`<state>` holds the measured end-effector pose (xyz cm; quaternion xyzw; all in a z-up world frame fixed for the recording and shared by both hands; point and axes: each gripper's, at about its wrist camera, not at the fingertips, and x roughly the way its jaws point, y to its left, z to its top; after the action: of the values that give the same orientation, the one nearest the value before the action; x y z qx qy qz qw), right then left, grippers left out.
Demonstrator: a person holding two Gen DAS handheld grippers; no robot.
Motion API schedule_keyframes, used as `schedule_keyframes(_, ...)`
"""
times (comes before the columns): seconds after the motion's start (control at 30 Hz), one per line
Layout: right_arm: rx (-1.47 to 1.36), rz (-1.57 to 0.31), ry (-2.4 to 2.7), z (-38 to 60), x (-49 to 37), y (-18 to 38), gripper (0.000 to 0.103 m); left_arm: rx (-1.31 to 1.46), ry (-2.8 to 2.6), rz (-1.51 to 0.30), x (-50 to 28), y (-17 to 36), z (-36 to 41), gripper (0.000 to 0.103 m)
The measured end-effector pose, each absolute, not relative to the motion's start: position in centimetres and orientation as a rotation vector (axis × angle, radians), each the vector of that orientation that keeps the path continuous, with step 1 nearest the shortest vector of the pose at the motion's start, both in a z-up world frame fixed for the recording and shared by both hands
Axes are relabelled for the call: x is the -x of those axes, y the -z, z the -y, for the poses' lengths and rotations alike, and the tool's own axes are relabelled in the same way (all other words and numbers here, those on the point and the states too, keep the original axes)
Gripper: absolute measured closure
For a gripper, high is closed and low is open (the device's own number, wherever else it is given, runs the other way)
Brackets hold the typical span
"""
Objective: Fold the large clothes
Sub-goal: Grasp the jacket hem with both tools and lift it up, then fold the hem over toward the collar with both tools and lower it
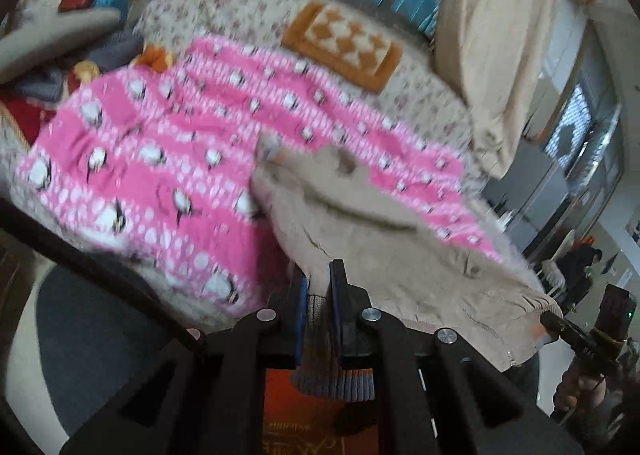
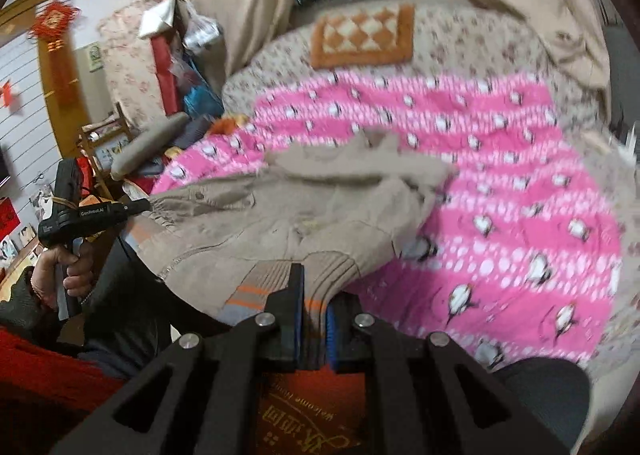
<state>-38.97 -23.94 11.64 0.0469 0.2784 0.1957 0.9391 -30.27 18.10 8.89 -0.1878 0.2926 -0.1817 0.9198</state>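
Observation:
A beige jacket (image 1: 384, 251) (image 2: 288, 211) with a grey and orange ribbed hem hangs stretched between my two grippers above the bed. My left gripper (image 1: 320, 275) is shut on one corner of the ribbed hem (image 1: 332, 375). My right gripper (image 2: 312, 283) is shut on the other hem corner (image 2: 256, 291). The far end of the jacket still lies on the pink penguin blanket (image 1: 160, 159) (image 2: 520, 191). Each wrist view shows the other gripper at its edge: the right one (image 1: 552, 321), the left one (image 2: 144, 206), held by a hand (image 2: 76, 267).
The pink blanket covers a floral bedspread (image 2: 460, 43). An orange checked mat (image 1: 344, 43) (image 2: 362, 35) lies at the far side by beige curtains (image 1: 492, 35). Clutter and a red box (image 2: 164, 71) stand left of the bed. An orange doormat (image 2: 304, 415) is below.

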Motion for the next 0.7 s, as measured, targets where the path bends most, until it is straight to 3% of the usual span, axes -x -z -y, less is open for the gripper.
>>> schedule_keyframes(0.17, -0.022, -0.498, -0.298, 23.7, 35.6, -14.3, 0.094, 0.313, 0.369, -0.523, 27.1, -11.7, -16.1, 0.103)
schedule_keyframes(0.47, 0.008, -0.351, -0.151, 23.3, 23.4, -17.3, 0.094, 0.308, 0.271, -0.429, 14.5, -16.1, -14.5, 0.103)
schedule_keyframes(0.7, -0.012, -0.397, -0.063, 23.8, 12.0, -14.5, 0.094, 0.262, 0.199, -0.463, 3.8, -13.9, -11.9, 0.103)
